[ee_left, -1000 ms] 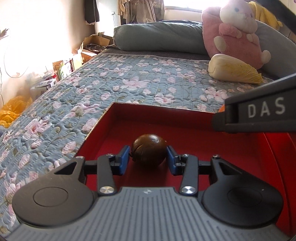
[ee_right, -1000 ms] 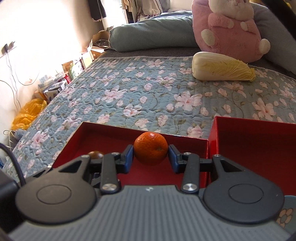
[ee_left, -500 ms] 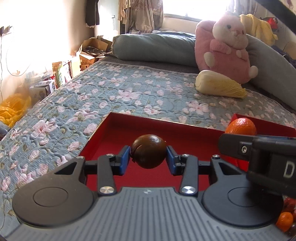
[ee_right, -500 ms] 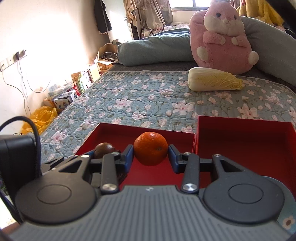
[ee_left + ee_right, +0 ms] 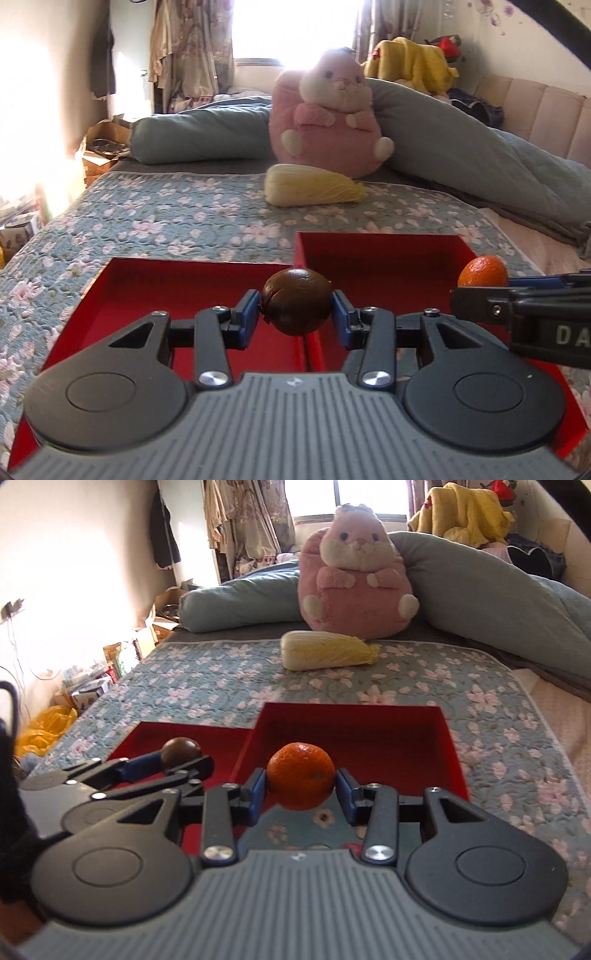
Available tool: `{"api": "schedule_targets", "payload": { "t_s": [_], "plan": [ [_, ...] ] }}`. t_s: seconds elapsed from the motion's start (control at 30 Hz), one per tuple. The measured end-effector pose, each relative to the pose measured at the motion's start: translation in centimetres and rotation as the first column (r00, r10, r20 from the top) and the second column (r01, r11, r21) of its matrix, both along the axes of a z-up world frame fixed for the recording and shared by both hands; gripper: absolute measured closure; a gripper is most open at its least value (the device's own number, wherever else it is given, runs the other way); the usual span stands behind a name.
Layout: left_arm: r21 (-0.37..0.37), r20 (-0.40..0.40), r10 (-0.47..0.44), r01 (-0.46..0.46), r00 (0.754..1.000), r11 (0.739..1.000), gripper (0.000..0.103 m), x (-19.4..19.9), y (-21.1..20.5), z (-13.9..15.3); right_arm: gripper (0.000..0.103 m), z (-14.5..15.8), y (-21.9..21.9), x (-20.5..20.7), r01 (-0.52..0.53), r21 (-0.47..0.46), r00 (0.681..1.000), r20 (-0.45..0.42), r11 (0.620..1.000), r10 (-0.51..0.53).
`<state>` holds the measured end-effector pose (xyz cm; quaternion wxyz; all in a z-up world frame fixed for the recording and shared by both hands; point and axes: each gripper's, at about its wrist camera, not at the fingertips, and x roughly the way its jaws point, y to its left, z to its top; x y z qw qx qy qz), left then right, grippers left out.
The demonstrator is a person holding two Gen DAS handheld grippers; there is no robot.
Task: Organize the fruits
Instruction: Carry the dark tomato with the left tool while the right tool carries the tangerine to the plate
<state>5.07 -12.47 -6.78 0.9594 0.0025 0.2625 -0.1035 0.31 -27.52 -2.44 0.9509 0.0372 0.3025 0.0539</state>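
Left wrist view — two fruits held, two red trays waiting on the bed.

Left gripper (image 5: 296,308) clamped on a brown fruit (image 5: 296,307) above the left tray (image 5: 110,291); right gripper (image 5: 300,787) pinching an orange (image 5: 300,775) at the near edge of the right tray (image 5: 452,749). Probably sorted by kind — one fruit per tray. Neither set down yet.

Black gripper (image 5: 297,308) linkages, blue pads (image 5: 246,318), silver screws.
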Motion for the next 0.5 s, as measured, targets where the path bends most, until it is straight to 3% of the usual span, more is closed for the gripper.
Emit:
{"api": "schedule_targets", "payload": {
  "t_s": [0.23, 0.5],
  "plan": [
    [0.022, -0.032, -0.151, 0.152, 0.988, 0.988, 0.055, -3.0, -4.2, -1.7, 0.059, -4.2, -3.8, 0.9, 0.084, -0.011, 0.990, -0.112, 0.996, -0.085],
    [0.037, -0.114, -0.228, 0.234, 0.967, 0.972, 0.055, -4.0, -6.2, -4.5, 0.058, -7.5, -4.1, 3.6, 0.109, -0.048, 0.979, -0.167, 0.993, -0.116]
  ]
}}
